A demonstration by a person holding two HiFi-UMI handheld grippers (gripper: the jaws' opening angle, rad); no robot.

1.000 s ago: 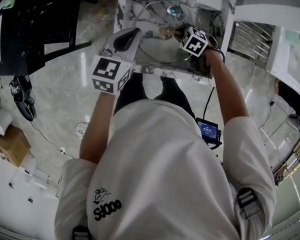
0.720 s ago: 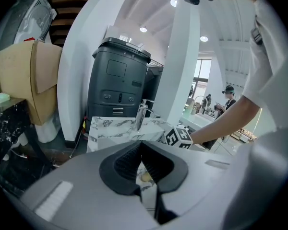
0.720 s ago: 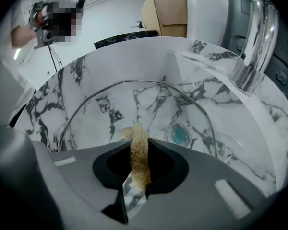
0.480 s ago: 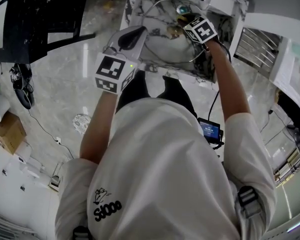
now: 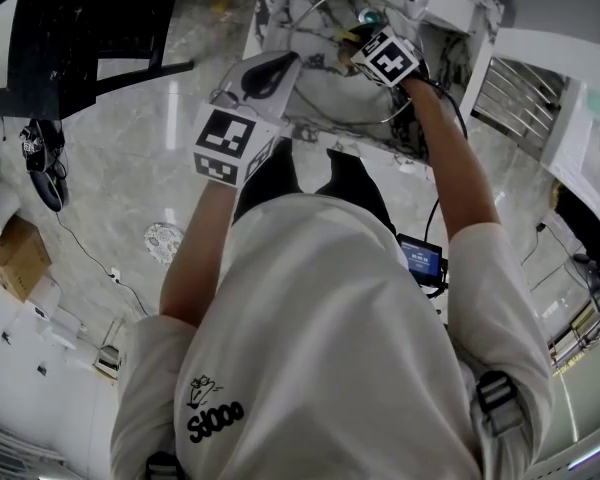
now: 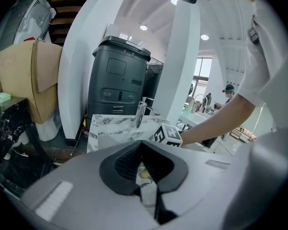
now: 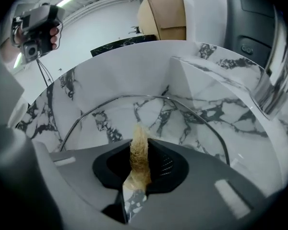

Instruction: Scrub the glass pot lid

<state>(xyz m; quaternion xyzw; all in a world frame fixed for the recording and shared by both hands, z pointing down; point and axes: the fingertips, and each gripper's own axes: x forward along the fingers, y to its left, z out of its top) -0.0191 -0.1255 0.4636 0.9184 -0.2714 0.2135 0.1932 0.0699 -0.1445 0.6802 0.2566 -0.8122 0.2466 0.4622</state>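
Note:
The glass pot lid stands tilted in the white marble sink; its metal rim shows as an arc. My left gripper is at the lid's left edge, jaws together on what looks like its rim. My right gripper is over the lid's far side, shut on a tan fibrous scrubber. In the right gripper view the scrubber sticks up between the pads toward the lid, whose rim curves across the basin. The left gripper view shows the right gripper's marker cube just beyond its jaws.
A chrome faucet stands at the sink's back, and the drain lies below it. A dark machine sits behind the sink. A metal rack is at the right, black furniture at the left.
My right gripper has moved deeper into the sink with the scrubber, then slightly left across the lid. The left gripper has kept its place at the lid's edge.

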